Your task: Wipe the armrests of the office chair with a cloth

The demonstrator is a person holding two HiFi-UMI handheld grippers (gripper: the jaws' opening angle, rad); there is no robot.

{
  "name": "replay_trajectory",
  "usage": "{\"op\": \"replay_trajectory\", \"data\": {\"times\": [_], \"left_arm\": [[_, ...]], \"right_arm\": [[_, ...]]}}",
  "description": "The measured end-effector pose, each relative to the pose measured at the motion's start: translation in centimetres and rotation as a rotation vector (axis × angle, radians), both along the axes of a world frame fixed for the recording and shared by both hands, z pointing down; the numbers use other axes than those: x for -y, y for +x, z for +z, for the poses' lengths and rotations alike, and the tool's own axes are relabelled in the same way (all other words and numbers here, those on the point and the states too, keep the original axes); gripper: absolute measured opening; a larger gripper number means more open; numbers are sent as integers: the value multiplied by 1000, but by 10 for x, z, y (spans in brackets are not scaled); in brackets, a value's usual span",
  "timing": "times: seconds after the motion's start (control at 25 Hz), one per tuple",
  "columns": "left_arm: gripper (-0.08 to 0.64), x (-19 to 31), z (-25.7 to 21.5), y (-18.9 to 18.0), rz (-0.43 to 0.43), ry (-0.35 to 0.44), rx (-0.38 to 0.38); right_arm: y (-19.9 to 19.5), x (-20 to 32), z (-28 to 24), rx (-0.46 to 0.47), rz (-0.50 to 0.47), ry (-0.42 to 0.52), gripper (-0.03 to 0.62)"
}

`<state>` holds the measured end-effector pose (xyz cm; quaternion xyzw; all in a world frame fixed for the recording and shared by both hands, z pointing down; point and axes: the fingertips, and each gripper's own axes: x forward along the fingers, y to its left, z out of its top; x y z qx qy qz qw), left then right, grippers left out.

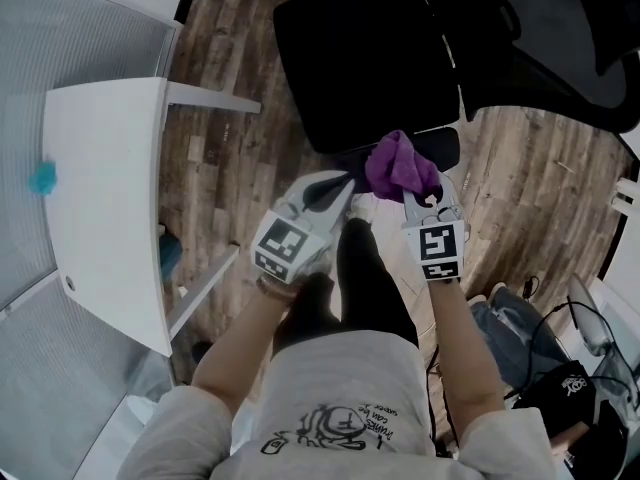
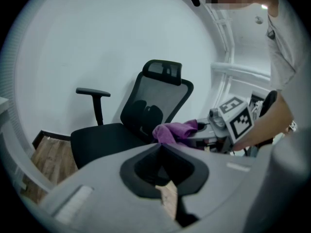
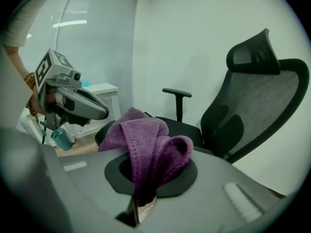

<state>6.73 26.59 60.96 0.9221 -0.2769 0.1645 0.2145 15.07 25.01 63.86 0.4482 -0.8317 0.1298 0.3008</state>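
Left tool (image 1: 343, 181) — jaws together, nothing between them, held just beside the cloth. Cloth (image 1: 400, 165) is purple and bunched. It is pinched through a fold by the right tool (image 1: 428, 198), whose jaws are closed on it. It sits over the near armrest (image 1: 448, 150), at the near edge of the office chair (image 1: 360, 58) seat. Likely light, soft and floppy — best gripped through a thick fold so that it does not slip out. Whether the cloth touches the armrest cannot be told, as the pad is mostly covered. The far armrest (image 2: 93, 92) stands bare.
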Motion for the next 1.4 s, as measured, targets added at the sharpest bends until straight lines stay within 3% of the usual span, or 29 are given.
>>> {"op": "replay_trajectory", "data": {"times": [0.36,0.64,0.96,1.4], "left_arm": [[0,10,7,23,14,-3,15],[0,9,0,11,13,3,12],[0,2,-1,-6,-3,0,13],[0,-8,-3,-33,-40,4,10]], "right_arm": [[83,21,16,-64,96,-7,26],[111,29,13,-122,144,-6,26],[98,25,11,-127,151,1,26],[30,9,-1,-97,66,20,26]]}}
